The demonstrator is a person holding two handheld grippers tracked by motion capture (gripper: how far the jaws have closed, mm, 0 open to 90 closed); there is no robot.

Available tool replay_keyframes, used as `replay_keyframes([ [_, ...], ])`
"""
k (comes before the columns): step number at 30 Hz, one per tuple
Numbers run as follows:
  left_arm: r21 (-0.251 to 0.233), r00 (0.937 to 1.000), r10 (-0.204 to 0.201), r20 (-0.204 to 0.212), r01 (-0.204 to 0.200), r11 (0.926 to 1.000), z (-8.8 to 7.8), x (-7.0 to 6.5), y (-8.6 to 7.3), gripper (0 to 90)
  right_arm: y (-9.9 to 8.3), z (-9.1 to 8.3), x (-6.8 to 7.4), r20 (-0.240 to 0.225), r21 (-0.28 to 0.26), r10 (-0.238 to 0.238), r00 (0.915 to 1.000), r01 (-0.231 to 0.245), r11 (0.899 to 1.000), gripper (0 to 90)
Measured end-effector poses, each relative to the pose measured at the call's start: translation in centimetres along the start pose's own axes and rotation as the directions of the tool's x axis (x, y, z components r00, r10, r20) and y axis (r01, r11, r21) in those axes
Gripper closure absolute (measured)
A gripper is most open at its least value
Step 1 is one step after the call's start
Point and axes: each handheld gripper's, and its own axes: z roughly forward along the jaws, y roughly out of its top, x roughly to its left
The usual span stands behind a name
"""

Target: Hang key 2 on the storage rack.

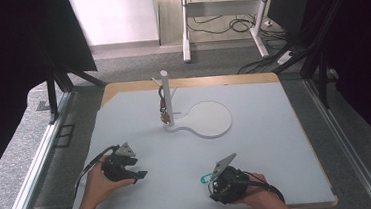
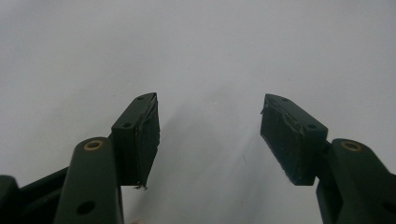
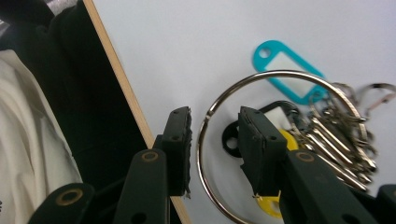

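A large metal key ring [image 3: 201,154] lies on the pale table near its front edge, carrying several keys [image 3: 336,140], a teal tag [image 3: 287,58], a yellow tag [image 3: 268,205] and a black tag [image 3: 231,135]. My right gripper [image 3: 215,114] straddles the ring's wire, one jaw outside the loop and one inside, with gaps on both sides. In the high view the right gripper [image 1: 215,180] sits at the front right, with the teal tag [image 1: 204,178] just left of it. My left gripper [image 1: 137,171] rests at the front left, open [image 2: 210,100] over bare table.
A white stand [image 1: 167,98] with side pegs rises from a round white base [image 1: 210,120] at the table's middle back; a bunch of keys [image 1: 163,106] hangs on it. The table's wooden front edge [image 3: 126,88] runs close beside the right gripper.
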Motion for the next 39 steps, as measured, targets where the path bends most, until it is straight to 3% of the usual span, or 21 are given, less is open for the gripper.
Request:
replay_keyframes([
  [10, -0.004, 1.0, 0.001, 0.005, -0.001, 1.0, 0.0, -0.1, 0.0, 37.7, 0.6, 1.2, -0.1, -0.001, 0.026, 0.04, 0.9992, -0.04, 0.999, 70.7],
  [19, -0.005, 1.0, 0.002, 0.002, -0.002, 1.0, 0.2, -0.2, 0.0, 37.7, 1.2, 1.4, 0.0, 0.001, 0.052, 0.042, 0.9991, -0.042, 0.998, 77.1],
  [24, -0.002, 1.0, 0.003, 0.005, -0.003, 1.0, 0.3, -0.2, 0.0, 37.6, 1.1, 1.5, -0.3, -0.008, 0.068, 0.053, 0.9986, -0.053, 0.996, 84.9],
  [31, 0.003, 1.0, 0.007, 0.005, -0.007, 1.0, 0.4, -0.2, -0.1, 37.6, 1.2, 1.0, -0.8, -0.028, 0.072, 0.068, 0.9973, -0.066, 0.995, 86.9],
  [39, 0.006, 0.9999, 0.012, 0.007, -0.012, 0.9999, 0.4, -0.2, -0.1, 37.4, 1.8, -0.8, -2.0, -0.074, 0.046, 0.103, 0.9919, -0.1, 0.994, 87.2],
])
